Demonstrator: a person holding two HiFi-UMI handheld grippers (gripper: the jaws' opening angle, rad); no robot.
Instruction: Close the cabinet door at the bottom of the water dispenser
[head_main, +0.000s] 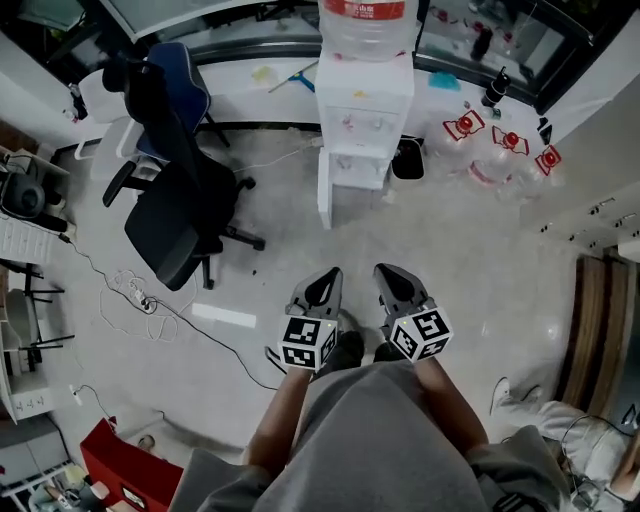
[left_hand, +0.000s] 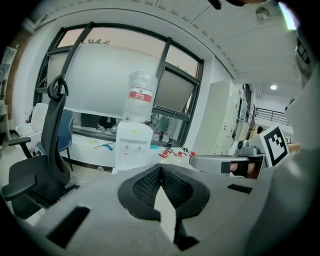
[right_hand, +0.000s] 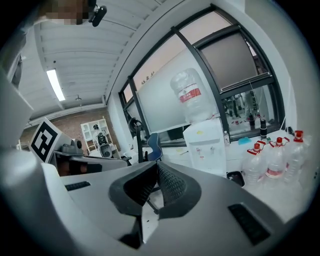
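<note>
Well beyond the left gripper (head_main: 327, 274) and right gripper (head_main: 386, 271) — jaws closed, empty — stands the cabinet door (head_main: 325, 192).

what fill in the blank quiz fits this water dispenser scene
The water dispenser carries a bottle with a ____ label.
Its bottom cabinet door stands ____.
The left gripper and right gripper both have jaws ____, holding nothing.
In the head view the office chair is ____ of the dispenser.
Missing: red; open; shut; left
</note>
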